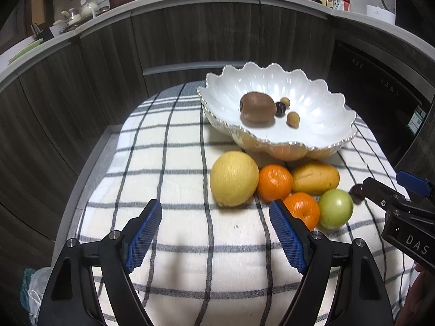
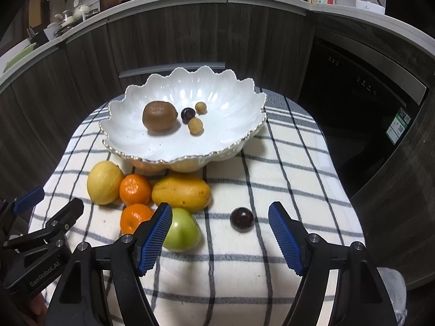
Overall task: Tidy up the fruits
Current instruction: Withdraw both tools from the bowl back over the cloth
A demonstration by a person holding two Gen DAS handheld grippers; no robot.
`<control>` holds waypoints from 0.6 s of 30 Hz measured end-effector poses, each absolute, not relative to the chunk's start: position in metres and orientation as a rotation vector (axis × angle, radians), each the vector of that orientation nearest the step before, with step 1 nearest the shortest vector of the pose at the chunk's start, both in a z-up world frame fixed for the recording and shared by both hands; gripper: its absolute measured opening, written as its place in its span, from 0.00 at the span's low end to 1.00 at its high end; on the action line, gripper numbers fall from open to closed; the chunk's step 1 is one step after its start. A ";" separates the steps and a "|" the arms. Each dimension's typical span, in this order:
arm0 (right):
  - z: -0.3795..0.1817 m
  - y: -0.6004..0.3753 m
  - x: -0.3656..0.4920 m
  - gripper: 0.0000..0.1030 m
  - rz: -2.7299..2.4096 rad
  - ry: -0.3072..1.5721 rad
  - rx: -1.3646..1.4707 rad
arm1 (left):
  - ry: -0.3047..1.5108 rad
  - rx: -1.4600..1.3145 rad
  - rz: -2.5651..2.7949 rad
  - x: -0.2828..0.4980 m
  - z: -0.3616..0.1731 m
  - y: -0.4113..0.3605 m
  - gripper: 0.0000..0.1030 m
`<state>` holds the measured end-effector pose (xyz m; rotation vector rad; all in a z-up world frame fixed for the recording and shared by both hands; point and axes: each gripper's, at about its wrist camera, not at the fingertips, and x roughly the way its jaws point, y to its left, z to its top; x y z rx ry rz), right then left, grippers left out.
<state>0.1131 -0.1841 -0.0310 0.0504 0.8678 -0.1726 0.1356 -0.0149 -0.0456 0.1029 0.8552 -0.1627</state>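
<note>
early in the sorting: kiwi [image 2: 159, 115] already in bowl [image 2: 231, 135]. right hand-held gripper [image 2: 220, 226] wide open, empty, lined up on dark plum [image 2: 241, 219] on bench cloth [image 2: 285, 190]. left hand-held gripper [image 1: 216, 226] open, empty. next: lower, straddle plum, close gently.

A white scalloped bowl [image 1: 277, 133] stood on the checked cloth [image 1: 168, 163] covering the table, and it served as the anchor. Inside it lay a kiwi [image 1: 257, 107], a dark cherry [image 1: 280, 108] and two small tan longans [image 1: 293, 119]. Just in front of the bowl sat a yellow grapefruit [image 1: 234, 178], two mandarins [image 1: 275, 182], a mango [image 1: 315, 177] and a green apple [image 1: 335, 208]. The left hand-held gripper [image 1: 216, 237] hung open, nearer than the bowl, with nothing between its blue pads [image 1: 142, 237]. The right hand-held gripper [image 1: 402, 206] reached in at the bowl's right.
</note>
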 end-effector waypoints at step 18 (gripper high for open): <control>-0.044 -0.215 0.098 0.72 -0.214 0.892 0.088 | 0.892 0.111 -0.248 0.131 -0.062 -0.057 0.79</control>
